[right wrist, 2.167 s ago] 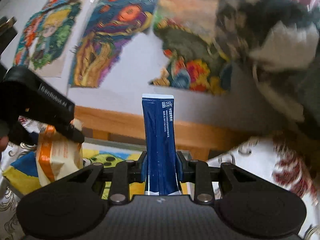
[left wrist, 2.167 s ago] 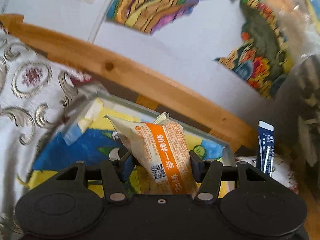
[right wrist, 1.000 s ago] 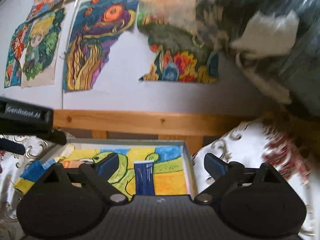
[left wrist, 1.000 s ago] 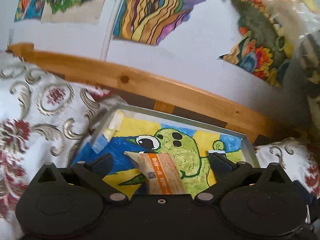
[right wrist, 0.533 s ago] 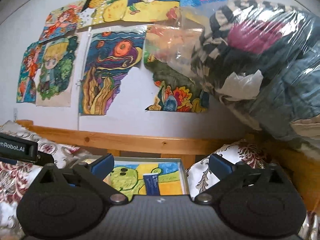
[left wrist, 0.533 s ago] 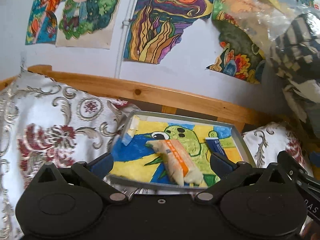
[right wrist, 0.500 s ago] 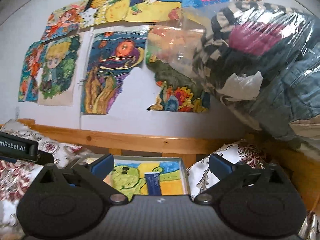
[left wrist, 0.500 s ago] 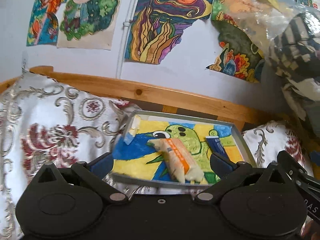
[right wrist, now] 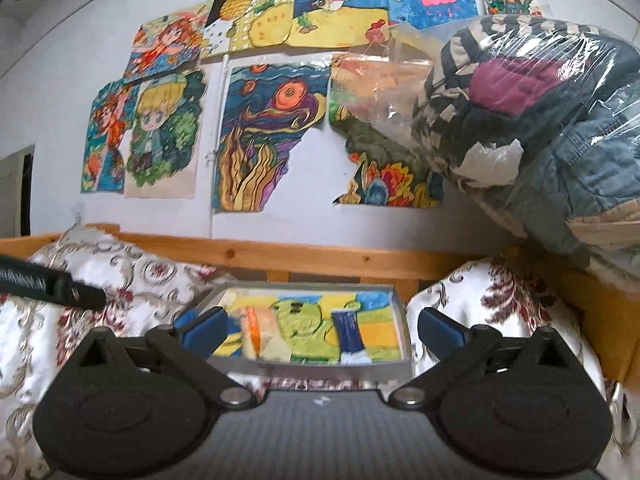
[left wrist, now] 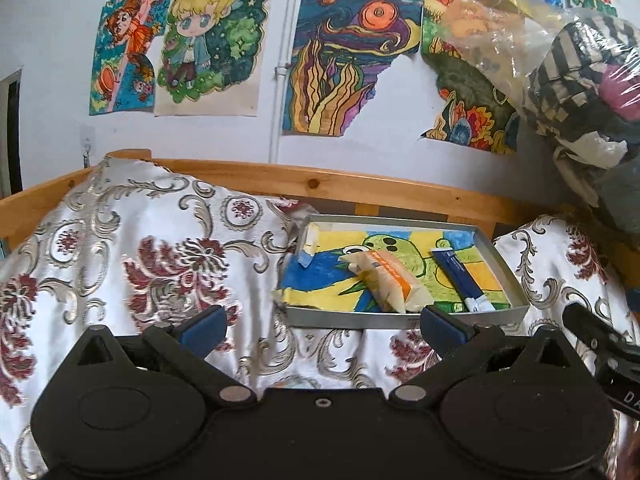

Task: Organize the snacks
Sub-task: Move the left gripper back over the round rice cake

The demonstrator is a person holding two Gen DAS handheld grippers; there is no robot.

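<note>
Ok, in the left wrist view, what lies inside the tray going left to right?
Inside the tray: folded paper scrap → orange-and-cream snack packet → dark blue sachet.

Bun packet point(left wrist: 386, 282) left of stick sachet point(left wrist: 460, 276), both in tray point(left wrist: 404, 322).

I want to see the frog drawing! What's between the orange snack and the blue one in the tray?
Only the frog drawing lining the tray. In the left wrist view, nothing lies between the orange snack and the blue one.
</note>
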